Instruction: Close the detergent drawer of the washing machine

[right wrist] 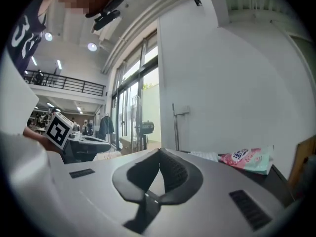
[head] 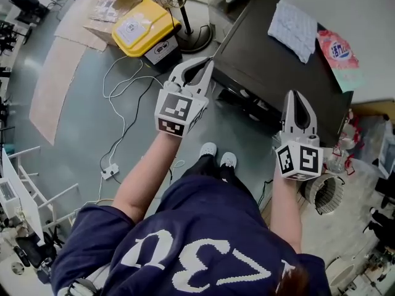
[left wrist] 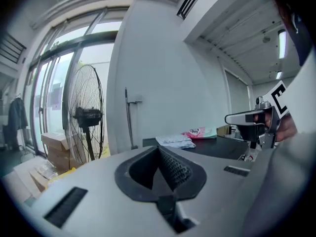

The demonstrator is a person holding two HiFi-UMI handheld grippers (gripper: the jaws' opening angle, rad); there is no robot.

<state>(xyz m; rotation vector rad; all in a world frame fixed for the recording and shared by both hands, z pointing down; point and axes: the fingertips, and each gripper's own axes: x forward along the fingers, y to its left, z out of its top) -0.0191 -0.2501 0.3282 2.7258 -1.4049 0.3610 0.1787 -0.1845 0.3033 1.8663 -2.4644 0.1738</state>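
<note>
The washing machine (head: 265, 60) is a dark box at the upper right of the head view, seen from above. Its front panel (head: 247, 96) shows only as a narrow strip, and I cannot make out the detergent drawer there. My left gripper (head: 208, 61) is shut and empty, with its tips near the machine's front left corner. My right gripper (head: 298, 95) is also shut and empty, and it hangs before the front edge further right. Both are raised and point roughly level. In the left gripper view the jaws (left wrist: 159, 150) meet, and the machine top (left wrist: 217, 148) lies beyond them.
A white cloth (head: 295, 20) and a pink pouch (head: 336, 49) lie on the machine top. A yellow-lidded box (head: 147, 26) and a standing fan's base (head: 195, 39) are left of the machine. White cables (head: 120, 119) and a power strip (head: 110, 171) lie on the floor.
</note>
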